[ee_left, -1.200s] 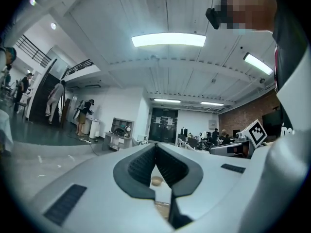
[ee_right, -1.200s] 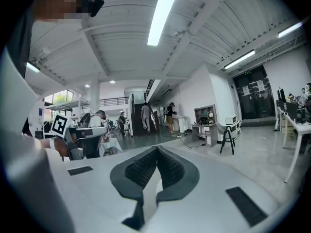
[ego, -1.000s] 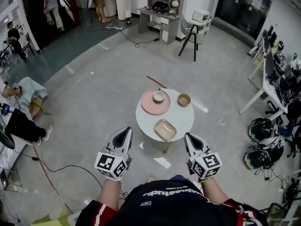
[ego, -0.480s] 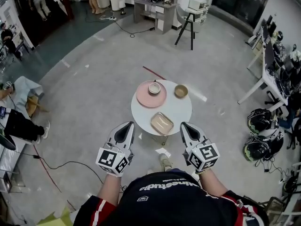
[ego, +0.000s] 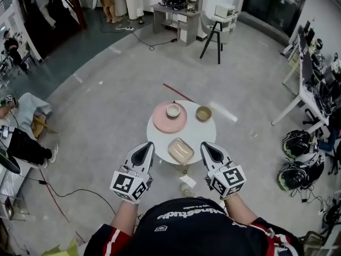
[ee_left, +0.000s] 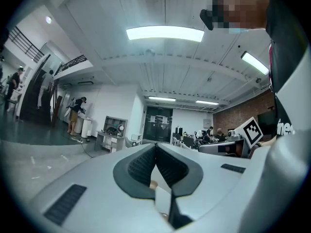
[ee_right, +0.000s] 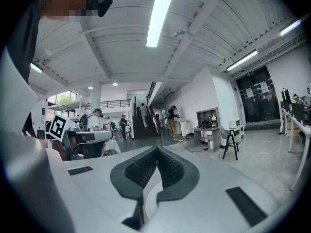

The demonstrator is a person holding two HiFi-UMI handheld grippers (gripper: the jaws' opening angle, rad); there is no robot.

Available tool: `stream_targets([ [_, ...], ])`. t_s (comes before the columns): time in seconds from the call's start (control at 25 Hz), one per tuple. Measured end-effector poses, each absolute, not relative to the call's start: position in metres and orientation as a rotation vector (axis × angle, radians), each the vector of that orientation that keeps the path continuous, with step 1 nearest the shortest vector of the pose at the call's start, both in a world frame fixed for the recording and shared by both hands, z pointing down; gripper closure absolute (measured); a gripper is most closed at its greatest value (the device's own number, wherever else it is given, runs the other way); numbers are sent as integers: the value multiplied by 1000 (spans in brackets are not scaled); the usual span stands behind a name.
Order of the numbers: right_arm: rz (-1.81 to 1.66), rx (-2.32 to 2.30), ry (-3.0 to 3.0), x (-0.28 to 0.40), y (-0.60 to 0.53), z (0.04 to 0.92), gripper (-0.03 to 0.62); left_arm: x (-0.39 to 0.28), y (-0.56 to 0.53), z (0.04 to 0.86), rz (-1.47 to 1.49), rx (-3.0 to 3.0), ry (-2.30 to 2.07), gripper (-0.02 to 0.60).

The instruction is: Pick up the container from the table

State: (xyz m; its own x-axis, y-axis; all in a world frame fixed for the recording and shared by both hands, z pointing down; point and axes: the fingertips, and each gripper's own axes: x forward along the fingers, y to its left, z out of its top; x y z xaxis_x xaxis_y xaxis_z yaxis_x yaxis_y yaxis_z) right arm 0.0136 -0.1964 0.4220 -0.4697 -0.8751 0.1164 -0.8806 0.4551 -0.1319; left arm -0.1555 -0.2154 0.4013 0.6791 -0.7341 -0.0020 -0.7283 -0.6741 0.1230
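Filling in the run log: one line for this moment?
left gripper: jaws shut, empty | right gripper: jaws shut, empty | container: on table, untouched

The floor point(ego: 106, 100) is grey and shiny; a round white table point(ego: 203, 136) stands in the middle; far off are a grey desk point(ego: 176, 17) with shelves and a black stool point(ego: 218, 36); dark stairs point(ego: 53, 7) go up at the far left; white desks point(ego: 301, 95) line the right side; big dark doors point(ego: 272, 4) are far right; long lights point(ee_left: 165, 33) glow on the white ceiling point(ee_left: 97, 23); one wall point(ee_left: 238, 114) is red brick.
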Motion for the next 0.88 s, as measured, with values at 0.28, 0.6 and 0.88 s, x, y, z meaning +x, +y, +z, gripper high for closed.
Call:
stream_targets([
  [0.28,274,1588,-2663,27,-207,427,577,-132,-225,401,-62,2794,-1206,557],
  [0.6,384,1569,-2670,48,-222,447,529,-114,-238,406,-53,2780,-1223,557],
  [0.88,440,1524,-2677,56,-241,471,473,-103,-253,419,-95,2733,-1215,557],
])
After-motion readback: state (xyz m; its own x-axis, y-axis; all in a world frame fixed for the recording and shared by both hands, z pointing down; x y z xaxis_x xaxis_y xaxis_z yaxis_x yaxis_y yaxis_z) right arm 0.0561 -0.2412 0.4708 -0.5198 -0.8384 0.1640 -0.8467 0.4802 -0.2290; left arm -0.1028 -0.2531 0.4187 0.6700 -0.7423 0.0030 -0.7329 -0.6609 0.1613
